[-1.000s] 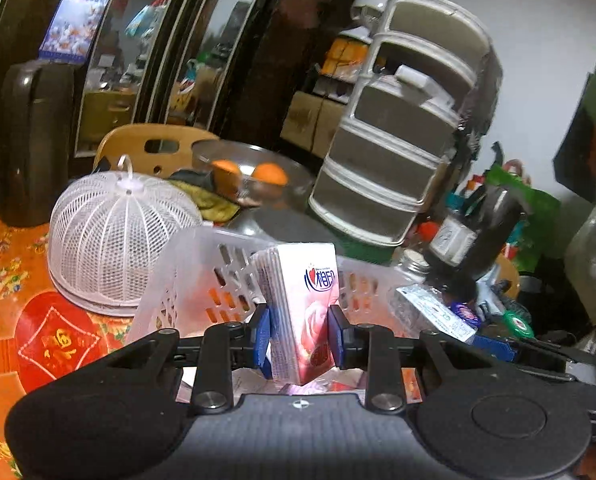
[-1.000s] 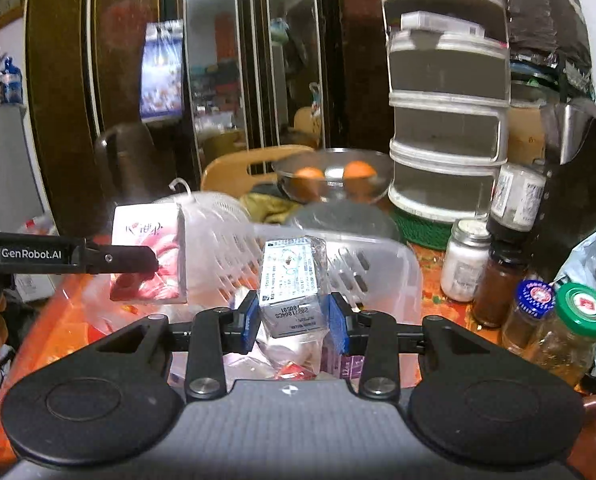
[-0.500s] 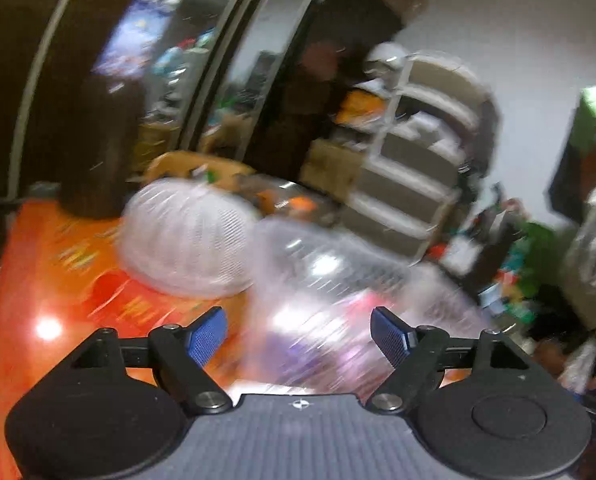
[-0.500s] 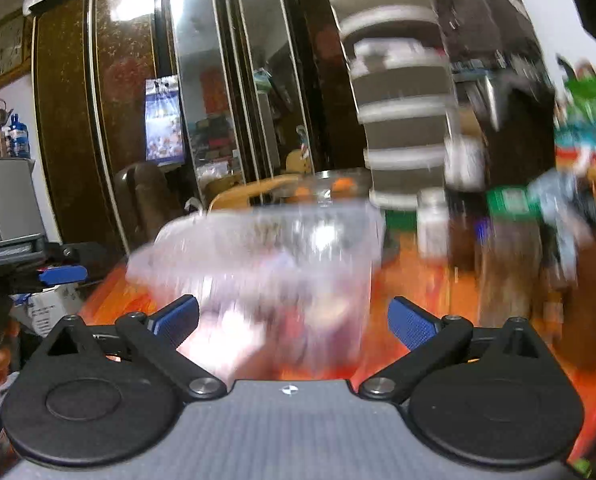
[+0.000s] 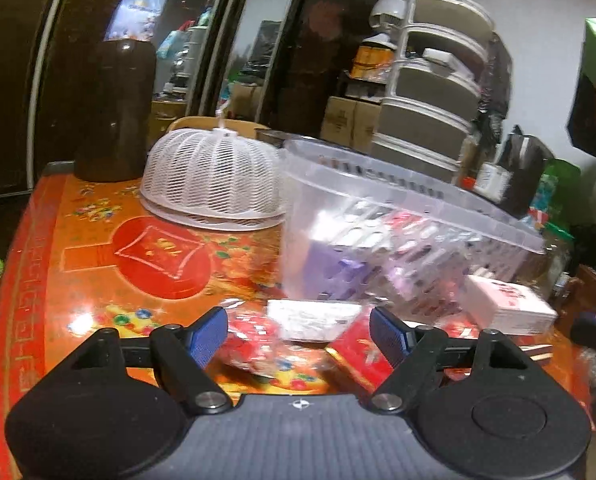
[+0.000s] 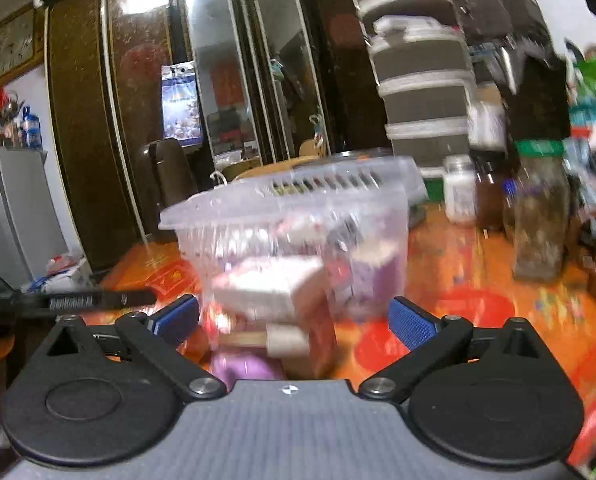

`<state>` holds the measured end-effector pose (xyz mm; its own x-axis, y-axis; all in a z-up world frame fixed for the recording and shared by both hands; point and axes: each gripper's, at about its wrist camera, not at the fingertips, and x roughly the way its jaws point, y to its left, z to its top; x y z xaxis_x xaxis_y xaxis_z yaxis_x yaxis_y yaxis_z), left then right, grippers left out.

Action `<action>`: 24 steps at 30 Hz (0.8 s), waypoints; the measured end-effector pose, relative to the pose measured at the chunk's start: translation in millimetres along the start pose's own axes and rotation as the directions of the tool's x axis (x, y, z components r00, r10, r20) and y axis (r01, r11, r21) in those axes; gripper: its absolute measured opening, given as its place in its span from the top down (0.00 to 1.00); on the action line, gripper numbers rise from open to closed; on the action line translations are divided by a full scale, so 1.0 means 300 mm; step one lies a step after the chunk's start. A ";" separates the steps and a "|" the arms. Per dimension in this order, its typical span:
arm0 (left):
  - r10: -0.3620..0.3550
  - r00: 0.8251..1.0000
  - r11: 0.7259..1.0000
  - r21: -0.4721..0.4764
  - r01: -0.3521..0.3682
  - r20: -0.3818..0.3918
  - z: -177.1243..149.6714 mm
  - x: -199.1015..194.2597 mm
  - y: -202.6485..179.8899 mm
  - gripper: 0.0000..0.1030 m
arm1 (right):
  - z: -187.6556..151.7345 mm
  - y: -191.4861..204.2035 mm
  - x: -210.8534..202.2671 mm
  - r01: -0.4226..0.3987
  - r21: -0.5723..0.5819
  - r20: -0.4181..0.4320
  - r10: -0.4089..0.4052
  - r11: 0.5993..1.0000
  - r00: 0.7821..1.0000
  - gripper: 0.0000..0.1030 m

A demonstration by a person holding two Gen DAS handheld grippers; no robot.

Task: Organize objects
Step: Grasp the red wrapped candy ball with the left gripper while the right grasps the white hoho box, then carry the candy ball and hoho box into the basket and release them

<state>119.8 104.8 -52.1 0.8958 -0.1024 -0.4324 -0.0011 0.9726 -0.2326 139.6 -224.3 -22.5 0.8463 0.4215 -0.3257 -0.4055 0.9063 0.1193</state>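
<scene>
A clear plastic basket (image 5: 398,216) holding several packs stands on the red table; it also shows in the right wrist view (image 6: 298,216), blurred. My left gripper (image 5: 298,336) is open and empty, low over loose items: a white pack (image 5: 310,316) and red packets (image 5: 358,348). A pink-white tissue pack (image 5: 506,304) lies to its right. My right gripper (image 6: 294,322) is open and empty, just in front of a pink-white tissue pack (image 6: 270,288) and a small wooden-handled item (image 6: 270,340).
A white mesh food cover (image 5: 214,180) and a dark flask (image 5: 114,108) stand at the back left. Stacked grey containers (image 5: 430,92) rise behind the basket. Jars (image 6: 538,216) stand at the right. The left gripper's arm (image 6: 78,302) reaches in at left.
Both grippers have opened and let go of their packs. Both have dropped from above the basket to low in front of it, near the table top.
</scene>
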 end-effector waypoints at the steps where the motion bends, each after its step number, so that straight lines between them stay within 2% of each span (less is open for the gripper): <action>1: 0.018 1.000 1.000 -0.001 -0.018 0.000 -0.002 0.004 0.007 0.21 | 0.005 0.016 0.025 0.005 -0.028 -0.009 -0.005 1.000 1.000 0.00; 6: 0.048 0.997 0.998 0.034 -0.046 -0.058 0.005 0.067 0.016 0.21 | 0.019 0.081 0.144 0.039 -0.113 -0.074 -0.048 0.993 0.996 0.03; 10: 0.096 0.992 0.993 0.072 -0.090 -0.086 0.004 0.110 0.015 0.21 | 0.004 0.084 0.171 0.034 -0.104 -0.103 -0.045 0.994 0.994 0.16; 13: 0.094 0.990 0.994 0.069 -0.087 -0.102 0.009 0.128 0.021 0.23 | -0.004 0.089 0.160 0.030 -0.107 -0.091 -0.040 0.994 0.995 0.17; 15: 0.084 0.990 0.995 0.066 -0.077 -0.114 0.011 0.136 0.022 0.30 | -0.004 0.092 0.147 0.028 -0.112 -0.079 -0.038 0.993 0.996 0.18; 17: 0.082 0.987 0.995 0.062 -0.074 -0.135 0.010 0.145 0.023 0.51 | -0.004 0.096 0.124 0.028 -0.117 -0.060 -0.035 0.993 0.998 0.18; 20: 0.068 0.990 0.997 0.055 -0.062 -0.120 0.009 0.133 0.029 0.54 | -0.008 0.096 0.074 0.024 -0.110 -0.031 -0.027 0.994 0.999 0.18; 24: 0.055 0.997 0.998 0.036 -0.053 -0.062 0.004 0.091 0.042 0.55 | -0.016 0.073 0.003 0.033 -0.081 0.006 -0.032 0.996 0.999 0.18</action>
<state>144.8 114.5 -65.7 0.8650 -0.0615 -0.4979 -0.0324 0.9835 -0.1777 129.8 -204.4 -24.7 0.8612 0.3921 -0.3234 -0.4041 0.9141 0.0324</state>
